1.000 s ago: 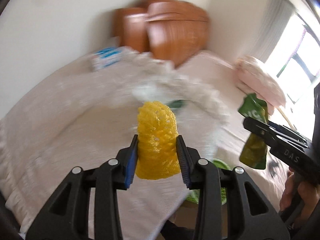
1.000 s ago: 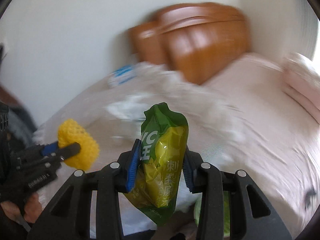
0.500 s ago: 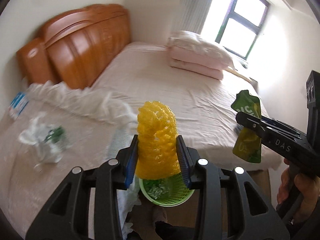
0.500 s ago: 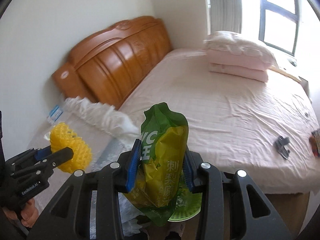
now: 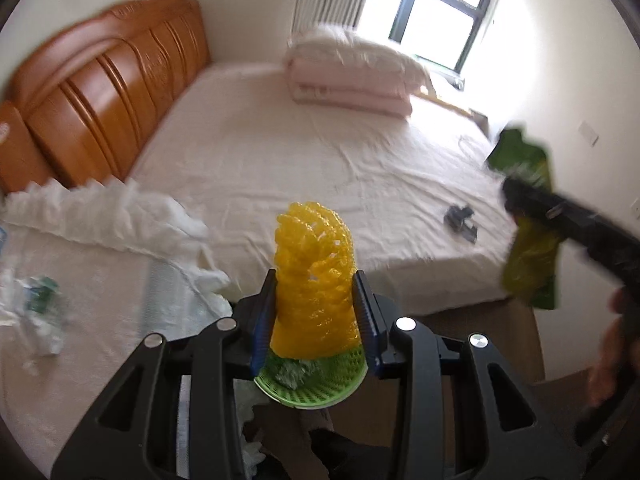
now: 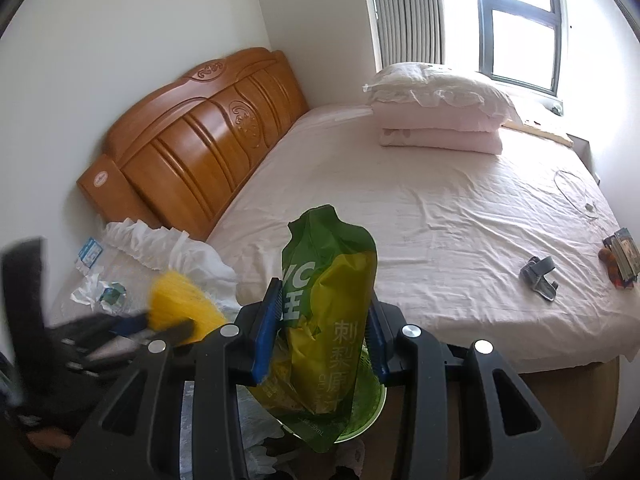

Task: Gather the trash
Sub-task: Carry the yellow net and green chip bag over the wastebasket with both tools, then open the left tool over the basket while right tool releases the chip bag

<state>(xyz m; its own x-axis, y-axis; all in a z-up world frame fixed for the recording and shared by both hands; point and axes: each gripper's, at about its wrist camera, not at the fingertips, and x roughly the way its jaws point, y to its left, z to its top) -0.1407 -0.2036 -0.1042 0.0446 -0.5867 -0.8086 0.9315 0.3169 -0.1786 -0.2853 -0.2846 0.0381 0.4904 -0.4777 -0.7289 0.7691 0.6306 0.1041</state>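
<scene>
My left gripper [image 5: 315, 316] is shut on a yellow foam fruit net [image 5: 314, 276], held upright just above a green mesh bin [image 5: 320, 386] that holds crumpled trash. My right gripper [image 6: 322, 330] is shut on a green and yellow drink pouch [image 6: 326, 312], held over the same green bin [image 6: 366, 404]. The pouch [image 5: 530, 256] and right gripper show blurred at the right of the left wrist view. The yellow net [image 6: 182, 302] shows blurred at the left of the right wrist view.
A bed [image 6: 420, 216] with a wooden headboard [image 6: 200, 136] and folded pink quilts [image 6: 440, 120] lies ahead. A white-covered side surface [image 5: 80, 280] holds crumpled tissue and wrapper [image 6: 102, 292] and a small blue box [image 6: 89, 254]. A small grey object [image 6: 540, 276] lies on the bed.
Both grippers swung right from the side surface toward the bed and came down over the green bin. Each still holds its item.
</scene>
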